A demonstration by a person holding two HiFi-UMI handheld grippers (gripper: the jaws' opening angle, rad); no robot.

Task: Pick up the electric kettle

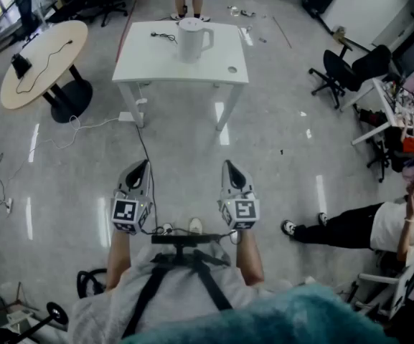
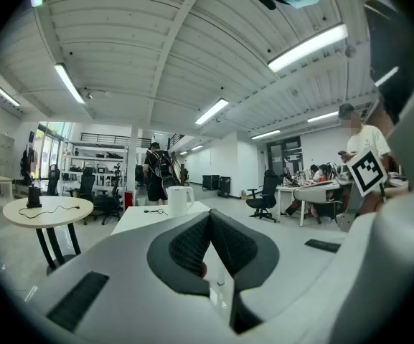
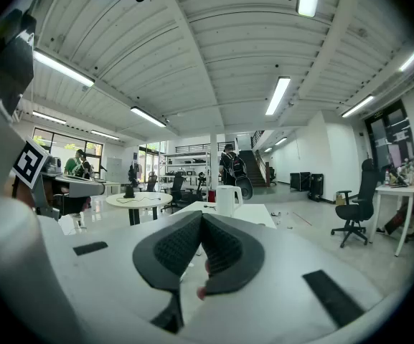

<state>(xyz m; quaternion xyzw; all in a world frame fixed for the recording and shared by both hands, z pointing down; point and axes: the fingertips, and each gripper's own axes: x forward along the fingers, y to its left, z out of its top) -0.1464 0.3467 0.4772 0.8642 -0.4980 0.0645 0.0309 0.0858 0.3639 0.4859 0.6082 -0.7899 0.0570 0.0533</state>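
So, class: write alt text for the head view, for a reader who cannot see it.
A white kettle stands on a white table, well ahead of the left gripper and right gripper, both shut and empty.

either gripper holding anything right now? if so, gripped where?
Nothing held. Left gripper and right gripper are both shut and empty; the electric kettle stands untouched on the white table.

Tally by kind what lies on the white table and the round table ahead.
Kettle: 1, on the white table
Black cable: 2, one on the white table, one on the round table
Black device: 1, on the round table
Small round spot: 1, on the white table, thing or hole unclear
Total: 5
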